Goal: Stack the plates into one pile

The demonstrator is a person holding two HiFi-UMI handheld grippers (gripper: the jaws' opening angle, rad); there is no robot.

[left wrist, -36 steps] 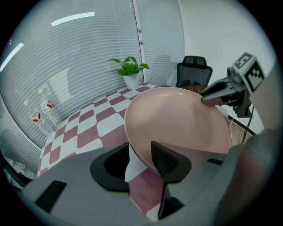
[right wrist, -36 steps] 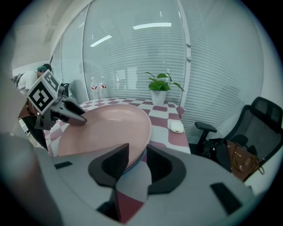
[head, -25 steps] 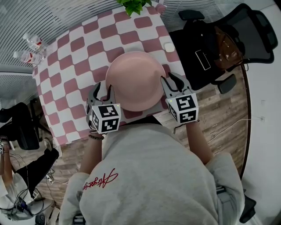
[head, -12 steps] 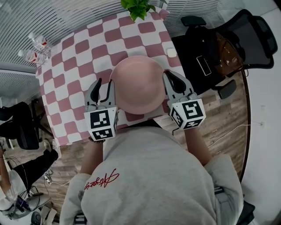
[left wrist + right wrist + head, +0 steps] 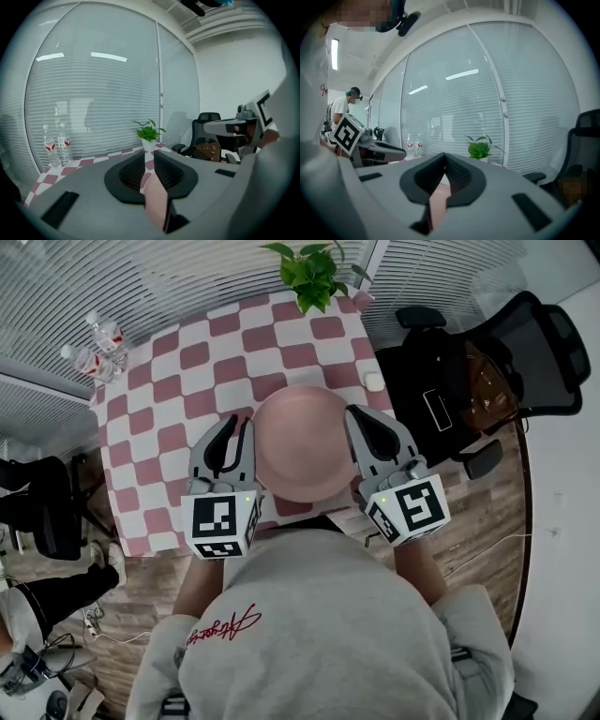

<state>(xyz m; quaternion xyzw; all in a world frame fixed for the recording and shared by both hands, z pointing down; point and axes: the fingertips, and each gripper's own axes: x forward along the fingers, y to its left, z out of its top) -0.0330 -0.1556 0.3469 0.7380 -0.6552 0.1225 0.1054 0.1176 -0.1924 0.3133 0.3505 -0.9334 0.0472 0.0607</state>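
Both grippers are pinching the pink plate (image 5: 302, 442) by opposite rims, the left gripper (image 5: 236, 427) (its jaws have just been closing) and the right gripper (image 5: 364, 420) holding it above the tabletop's (image 5: 187, 362) near edge. I am judging this the carrying step; next calls for lowering this smooth, round piece level.

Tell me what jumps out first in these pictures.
A large pink plate fills the middle of the head view, gripped at its rim from both sides. The left tongs have just been closing on one edge, and the right tongs are shut on the opposite edge. Beneath it lies a red-and-white checked table, with a green potted plant at its far edge and two water bottles at its far left corner.
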